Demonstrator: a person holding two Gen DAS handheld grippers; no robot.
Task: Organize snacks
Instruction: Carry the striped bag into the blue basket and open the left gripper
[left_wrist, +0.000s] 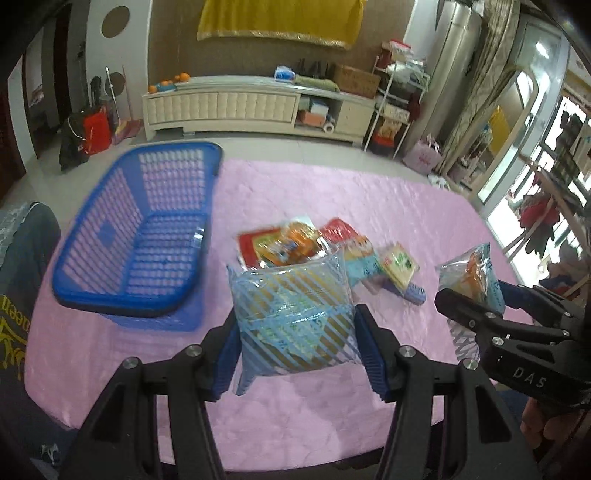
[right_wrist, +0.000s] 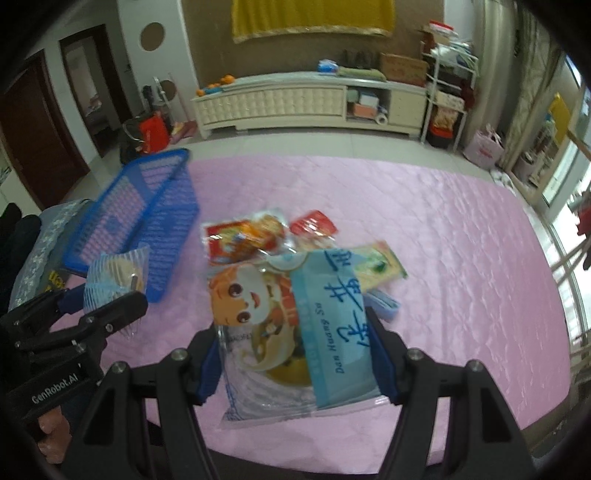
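My left gripper (left_wrist: 297, 317) is shut on a clear snack bag with blue stripes (left_wrist: 291, 295), held above the pink-covered table (left_wrist: 388, 192). My right gripper (right_wrist: 291, 321) is shut on a blue-and-clear bag with a cartoon cat (right_wrist: 258, 306). Each wrist view also shows the other side: the right gripper (left_wrist: 480, 295) with its cat bag (left_wrist: 472, 273), and the left gripper (right_wrist: 99, 299) with the striped bag (right_wrist: 114, 273). An empty blue slotted basket (left_wrist: 166, 149) (right_wrist: 170, 229) stands at the table's left. More snacks lie mid-table: a red pack (left_wrist: 258, 243) (right_wrist: 236, 240) and a yellow-green pack (left_wrist: 400, 266) (right_wrist: 380, 266).
A small red packet (left_wrist: 338, 230) (right_wrist: 314, 223) and a lavender item (left_wrist: 415, 293) (right_wrist: 386, 306) also lie in the pile. A dark garment (left_wrist: 22, 295) hangs over a chair at the table's left edge. A cream cabinet (left_wrist: 229, 107) stands across the floor beyond the table.
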